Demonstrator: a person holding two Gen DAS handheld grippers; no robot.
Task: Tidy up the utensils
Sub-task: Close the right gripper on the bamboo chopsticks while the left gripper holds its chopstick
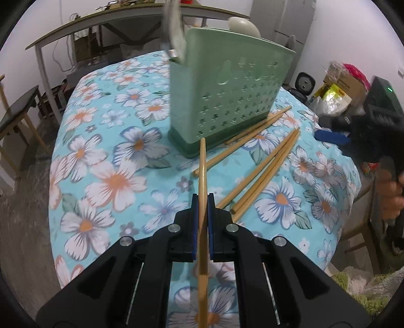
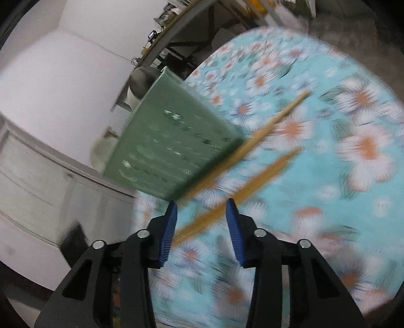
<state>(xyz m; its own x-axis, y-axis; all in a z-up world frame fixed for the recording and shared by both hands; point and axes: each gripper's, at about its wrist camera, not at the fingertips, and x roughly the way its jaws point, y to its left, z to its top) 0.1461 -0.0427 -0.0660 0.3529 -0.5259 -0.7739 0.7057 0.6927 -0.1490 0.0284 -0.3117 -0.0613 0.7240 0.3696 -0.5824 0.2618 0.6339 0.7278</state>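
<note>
My left gripper (image 1: 202, 199) is shut on a wooden chopstick (image 1: 202, 171) that points toward the green utensil holder (image 1: 227, 90). The holder stands on the floral tablecloth (image 1: 106, 151) and holds a metal utensil (image 1: 174, 32) and a pale spoon (image 1: 243, 25). Several loose chopsticks (image 1: 262, 174) lie on the cloth to the right of my left gripper. My right gripper (image 2: 202, 214) is open above the table, with chopsticks (image 2: 242, 194) lying on the cloth between and beyond its fingers. The right wrist view is blurred; the holder (image 2: 171, 141) shows at its left.
A long bench table (image 1: 101, 20) stands behind the round table. A stool (image 1: 17, 111) stands at the left. Boxes and bags (image 1: 338, 88) sit at the right. My right gripper's body (image 1: 378, 121) and hand show at the right edge of the left wrist view.
</note>
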